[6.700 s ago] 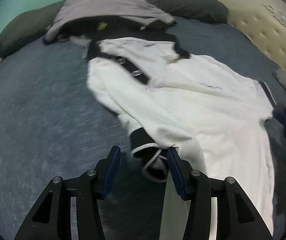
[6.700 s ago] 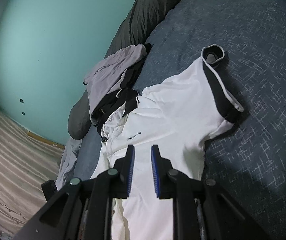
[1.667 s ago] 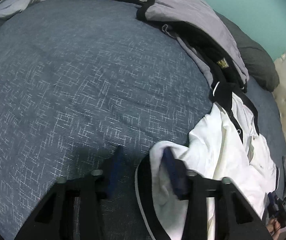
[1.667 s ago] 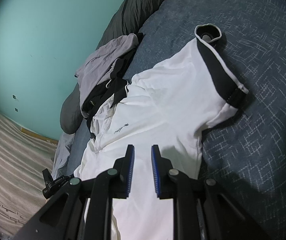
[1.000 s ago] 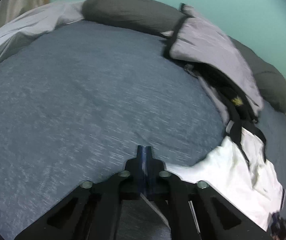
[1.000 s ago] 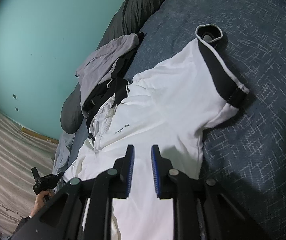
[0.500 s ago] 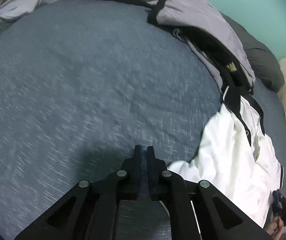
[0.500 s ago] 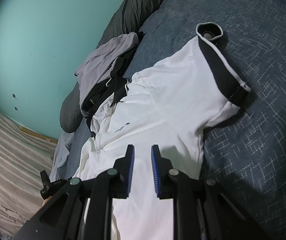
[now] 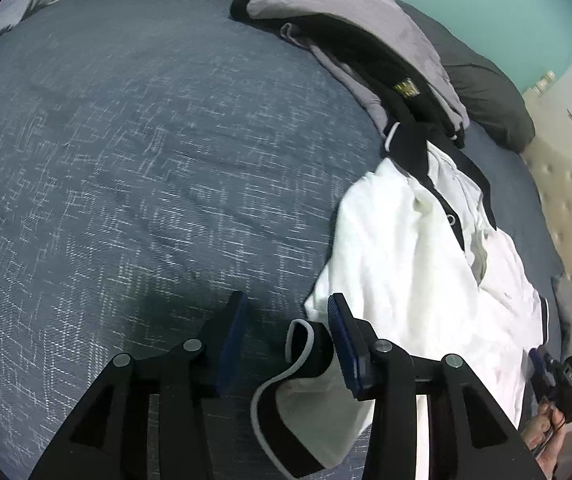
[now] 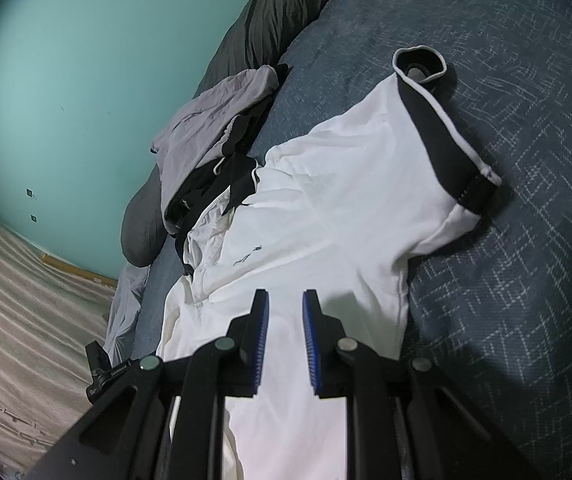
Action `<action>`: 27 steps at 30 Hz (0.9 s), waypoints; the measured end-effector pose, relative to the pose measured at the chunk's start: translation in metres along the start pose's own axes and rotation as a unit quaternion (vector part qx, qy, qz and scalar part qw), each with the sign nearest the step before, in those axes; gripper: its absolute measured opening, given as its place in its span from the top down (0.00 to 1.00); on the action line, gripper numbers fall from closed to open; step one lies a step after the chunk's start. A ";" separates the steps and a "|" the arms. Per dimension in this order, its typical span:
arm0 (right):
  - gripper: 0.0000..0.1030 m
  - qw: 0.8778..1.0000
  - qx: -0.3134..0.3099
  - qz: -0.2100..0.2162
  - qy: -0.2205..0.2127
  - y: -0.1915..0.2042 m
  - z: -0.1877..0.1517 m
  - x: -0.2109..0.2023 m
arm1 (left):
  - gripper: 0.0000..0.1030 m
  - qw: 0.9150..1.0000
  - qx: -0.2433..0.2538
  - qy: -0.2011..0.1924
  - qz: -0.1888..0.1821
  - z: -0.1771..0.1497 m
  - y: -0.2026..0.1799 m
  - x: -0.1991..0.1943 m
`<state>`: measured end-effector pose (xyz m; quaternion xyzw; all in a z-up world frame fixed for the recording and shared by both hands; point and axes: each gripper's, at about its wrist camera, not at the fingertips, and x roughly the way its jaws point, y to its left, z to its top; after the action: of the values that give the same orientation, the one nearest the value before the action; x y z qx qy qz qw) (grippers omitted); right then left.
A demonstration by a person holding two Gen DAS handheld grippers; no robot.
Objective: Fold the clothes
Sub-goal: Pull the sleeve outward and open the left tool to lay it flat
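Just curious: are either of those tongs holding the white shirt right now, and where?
No. The left tongs are opening around the white shirt's black sleeve cuff; the right tongs hover empty above it.

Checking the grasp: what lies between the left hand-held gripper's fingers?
In the left wrist view, the white shirt's black sleeve cuff lies between the opening left hand-held gripper fingers.

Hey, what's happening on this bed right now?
A person with a gripper in each hand is folding a white polo shirt on the bed. The left gripper is opening, with the black-trimmed sleeve cuff lying loose between its fingers. The right gripper hovers over the shirt's body with a narrow gap, gripping nothing. Other clothes lie heaped near the pillows.
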<state>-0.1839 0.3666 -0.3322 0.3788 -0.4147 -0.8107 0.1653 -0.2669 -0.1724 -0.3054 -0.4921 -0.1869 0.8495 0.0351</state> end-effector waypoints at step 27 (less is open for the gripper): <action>0.84 1.000 -0.002 0.000 0.001 0.001 0.000 0.001 | 0.97 0.988 -0.046 -0.109 0.097 0.026 0.030 -0.055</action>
<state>-0.1846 0.3655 -0.3322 0.3789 -0.4126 -0.8115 0.1664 -0.2570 -0.2214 -0.2591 -0.4132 -0.1794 0.8881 -0.0911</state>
